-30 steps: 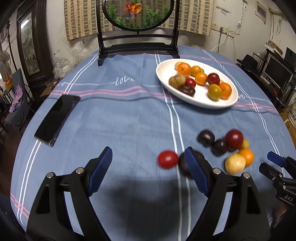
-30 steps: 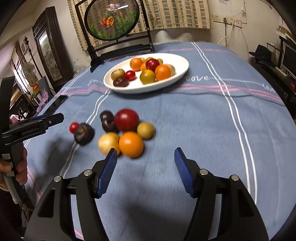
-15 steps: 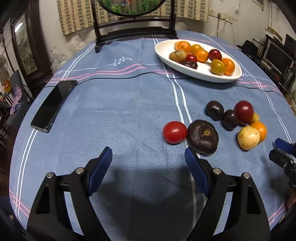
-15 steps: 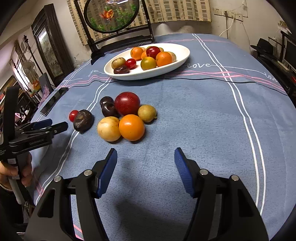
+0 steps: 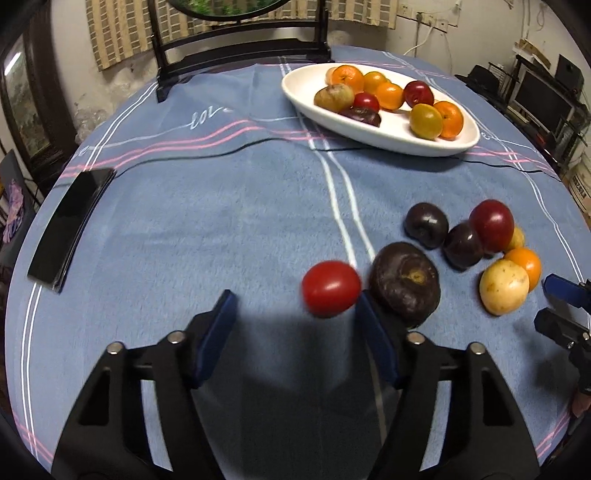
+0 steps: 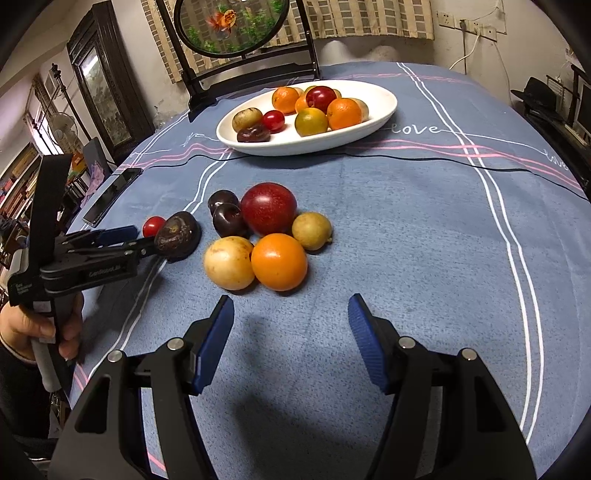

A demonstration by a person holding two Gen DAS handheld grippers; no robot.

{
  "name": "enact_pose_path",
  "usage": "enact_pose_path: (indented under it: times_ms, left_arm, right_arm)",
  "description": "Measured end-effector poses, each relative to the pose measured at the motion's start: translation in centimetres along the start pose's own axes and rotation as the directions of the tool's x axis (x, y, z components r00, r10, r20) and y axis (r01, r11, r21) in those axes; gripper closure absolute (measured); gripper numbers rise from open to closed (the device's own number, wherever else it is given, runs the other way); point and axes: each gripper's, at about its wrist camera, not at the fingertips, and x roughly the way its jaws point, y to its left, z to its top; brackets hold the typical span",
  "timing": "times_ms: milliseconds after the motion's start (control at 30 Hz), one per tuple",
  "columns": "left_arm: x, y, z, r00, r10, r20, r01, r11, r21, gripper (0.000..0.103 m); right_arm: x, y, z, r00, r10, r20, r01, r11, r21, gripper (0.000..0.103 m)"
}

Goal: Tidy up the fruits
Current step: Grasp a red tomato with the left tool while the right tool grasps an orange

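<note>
My left gripper [image 5: 295, 301] hangs low over the blue tablecloth and its jaws are closing. A small red tomato [image 5: 330, 288] lies between them, close to the right finger; the left pad is clear of it. A dark brown fruit [image 5: 406, 282] lies just outside the right finger. Beyond it sits a cluster: two dark plums [image 5: 426, 225], a red plum [image 6: 269, 208], a yellow fruit [image 6: 229, 263], an orange [image 6: 279, 261] and a small greenish fruit [image 6: 311, 230]. My right gripper [image 6: 290, 306] stands open and empty just short of the orange. The white oval plate [image 6: 384, 99] holds several fruits.
A black phone [image 5: 70, 225] lies near the table's left edge. A dark wooden stand with a round goldfish picture [image 6: 229, 26] stands behind the plate. A thin black cable [image 5: 221, 153] crosses the cloth. A hand [image 6: 22, 328] holds the left gripper's grip.
The left gripper has dropped toward the red tomato, and its jaws have narrowed around it. The right gripper has hardly moved.
</note>
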Motion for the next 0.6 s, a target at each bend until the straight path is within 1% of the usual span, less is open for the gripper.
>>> enact_pose_path:
  times_ms: [33, 67, 100, 233, 300, 367, 467, 567, 600]
  left_arm:
    - [0.1, -0.1, 0.2, 1.0, -0.008, 0.003, 0.008, 1.0, 0.006, 0.052]
    - [0.1, -0.2, 0.4, 1.0, -0.011, 0.007, 0.011, 1.0, 0.013, 0.065]
    - [0.1, -0.4, 0.5, 1.0, -0.022, 0.013, 0.022, 1.0, 0.019, 0.073]
    - [0.0, -1.0, 0.3, 1.0, -0.005, 0.026, 0.004, 1.0, 0.027, 0.075]
    - [-0.2, -1.0, 0.1, 1.0, -0.011, 0.027, 0.01, 1.0, 0.023, 0.075]
    - [-0.2, -0.8, 0.0, 1.0, -0.02, 0.024, 0.02, 1.0, 0.011, 0.075]
    - [-0.3, -0.7, 0.0, 0.999, -0.023, 0.022, 0.023, 1.0, 0.01, 0.075]
    - [-0.3, -0.7, 0.0, 1.0, -0.02, 0.02, 0.02, 1.0, 0.009, 0.075]
    - [-0.3, -0.7, -0.1, 1.0, -0.02, 0.02, 0.02, 1.0, 0.009, 0.075]
  right_arm:
    - [0.0, 0.0, 0.0, 1.0, -0.001, -0.001, 0.001, 1.0, 0.0, 0.038]
    - [0.0, 0.0, 0.1, 1.0, -0.001, -0.002, 0.001, 1.0, -0.001, 0.038]
    - [0.0, 0.0, 0.2, 1.0, -0.003, -0.003, 0.003, 1.0, -0.002, 0.038]
    - [0.3, 0.1, 0.5, 1.0, -0.023, -0.012, 0.023, 0.999, -0.024, 0.038]
    - [0.7, 0.3, 0.7, 0.998, -0.065, -0.024, 0.063, 0.997, -0.051, 0.038]
    - [1.4, 0.6, 0.9, 0.991, -0.127, -0.039, 0.123, 0.988, -0.092, 0.038]
    - [2.0, 1.0, 1.1, 0.988, -0.147, -0.054, 0.14, 0.983, -0.116, 0.038]
    - [2.4, 1.2, 1.6, 0.989, -0.136, -0.057, 0.128, 0.984, -0.124, 0.038]
    - [2.6, 1.3, 1.7, 0.989, -0.133, -0.057, 0.125, 0.984, -0.126, 0.042]
